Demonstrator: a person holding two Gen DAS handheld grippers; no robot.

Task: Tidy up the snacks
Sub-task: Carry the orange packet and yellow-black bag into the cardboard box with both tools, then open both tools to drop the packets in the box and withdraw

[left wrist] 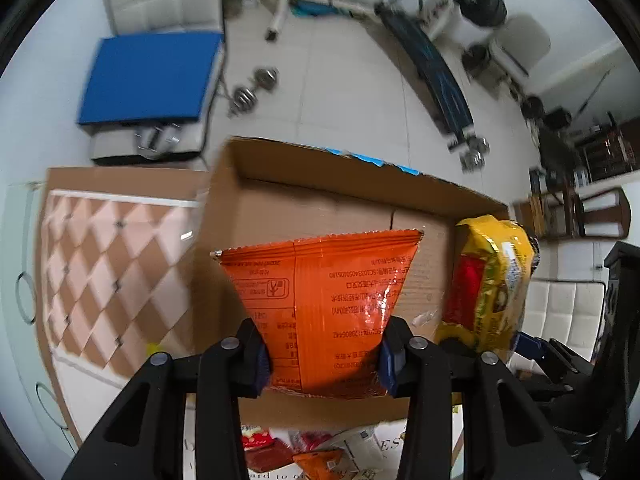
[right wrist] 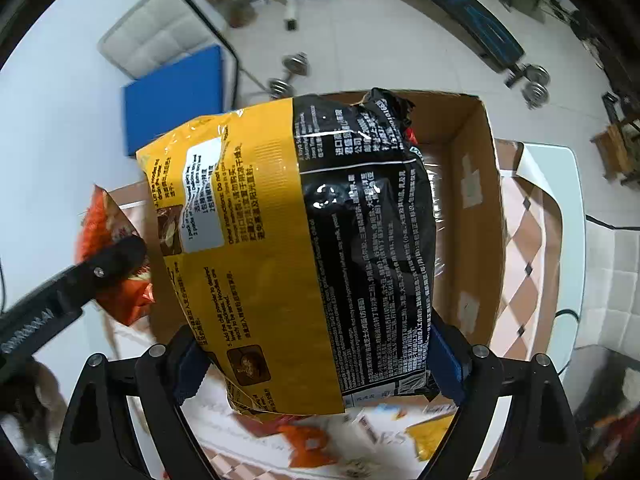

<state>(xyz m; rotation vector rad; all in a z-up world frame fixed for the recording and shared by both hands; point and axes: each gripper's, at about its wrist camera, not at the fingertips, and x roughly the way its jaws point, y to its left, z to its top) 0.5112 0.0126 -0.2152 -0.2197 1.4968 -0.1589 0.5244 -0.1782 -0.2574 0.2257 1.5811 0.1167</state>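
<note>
Left wrist view: orange packet [left wrist: 324, 312] pinched low between the left tool [left wrist: 326, 356] pads, hanging over the open cardboard box [left wrist: 320, 168]. Yellow noodle pack [right wrist: 288, 256] clamped wide in the right tool [right wrist: 320, 364], also above the box, just beside the orange one. Both tools point steeply down.

Judgement: step in hand is dropping both into the box. Best to clear the near rim first, lower, then release one at a time so the packs do not collide; the big pack wants the open right side.

Around: loose snacks [right wrist: 312, 444] lie on the tabletop [left wrist: 112, 264] below. Dumbbell [left wrist: 256, 88], blue pad [left wrist: 148, 80] and bench [left wrist: 432, 68] on the floor beyond, not in the way.
</note>
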